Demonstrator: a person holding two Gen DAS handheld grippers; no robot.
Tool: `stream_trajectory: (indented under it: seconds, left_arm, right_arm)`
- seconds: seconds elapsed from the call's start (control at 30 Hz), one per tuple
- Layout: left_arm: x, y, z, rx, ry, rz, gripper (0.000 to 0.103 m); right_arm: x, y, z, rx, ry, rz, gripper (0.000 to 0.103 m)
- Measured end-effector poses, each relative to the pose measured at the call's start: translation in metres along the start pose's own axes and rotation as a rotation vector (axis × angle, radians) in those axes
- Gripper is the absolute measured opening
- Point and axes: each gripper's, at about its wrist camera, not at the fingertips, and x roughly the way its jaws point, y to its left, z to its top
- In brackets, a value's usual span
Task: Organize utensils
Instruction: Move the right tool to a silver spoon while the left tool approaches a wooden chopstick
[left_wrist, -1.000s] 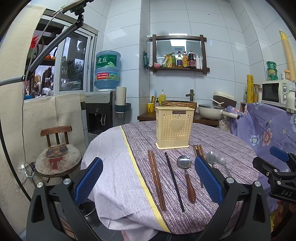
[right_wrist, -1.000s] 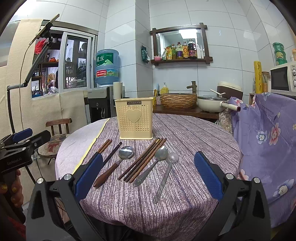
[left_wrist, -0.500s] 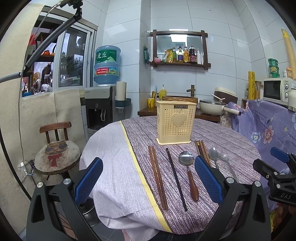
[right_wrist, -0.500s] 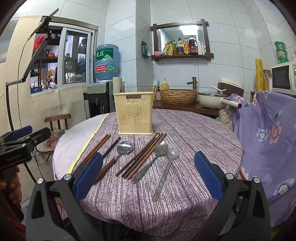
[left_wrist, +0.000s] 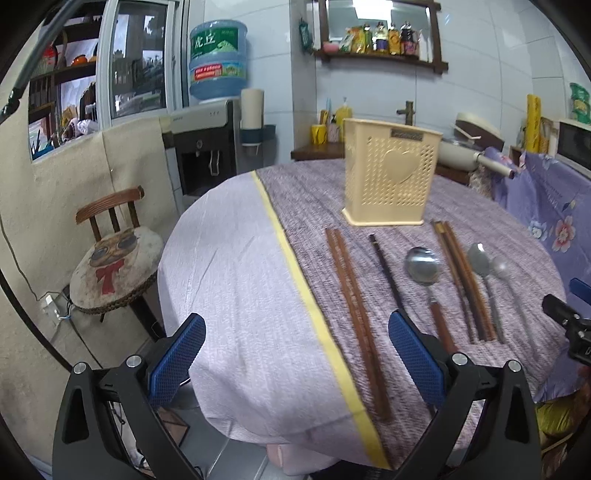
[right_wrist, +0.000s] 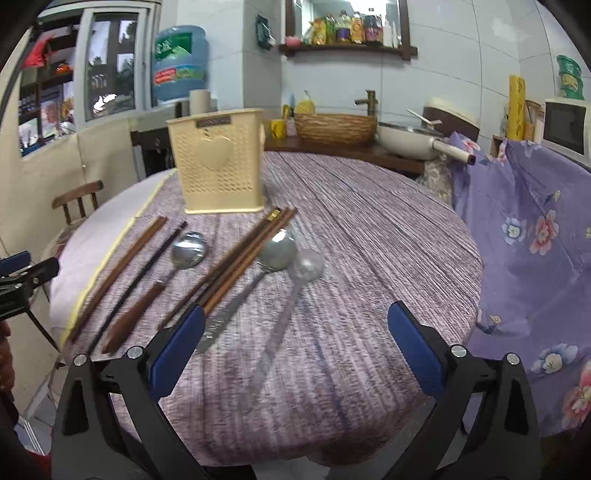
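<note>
Since both the left gripper (left_wrist: 295, 354) and the right gripper (right_wrist: 295, 350) hover with jaws spread wide and empty, the likely slip is pinching two close-lying pieces together: the thin spoon (right_wrist: 284, 314) between the right jaws lies just beside another spoon (right_wrist: 255, 280) and chopsticks (right_wrist: 240, 262). Beyond the jaws stands the cream utensil holder (right_wrist: 221, 166); its inside is hidden.

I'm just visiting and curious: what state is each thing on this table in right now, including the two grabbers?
Holder: upright, nothing visible sticking out.
Brown chopsticks: lying flat, paired.
Black chopstick: lying flat.
Wooden-handled spoon: lying flat, bowl up.
Metal spoons: lying flat, side by side.
Left gripper: jaws open, holding nothing.
Right gripper: jaws open, holding nothing.
</note>
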Motion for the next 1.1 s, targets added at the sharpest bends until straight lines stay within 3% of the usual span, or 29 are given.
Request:
stream_trajectory:
  seconds: [0.2, 0.6, 1.1]
  left_arm:
    - [0.027, 0.010, 0.015, -0.011, 0.082, -0.004, 0.098]
    - [0.057, -0.001, 0.037, 0.036, 0.123, -0.024, 0.097]
    - [0.081, -0.002, 0.043, 0.061, 0.194, -0.037, 0.096]
  right_arm:
    - [0.039, -0.020, 0.007, 0.078, 0.143, -0.024, 0.097]
    - [0.086, -0.008, 0.029, 0.048, 0.280, -0.085, 0.062]
    - [0.109, -0.006, 0.046, 0.068, 0.296, -0.058, 0.043]
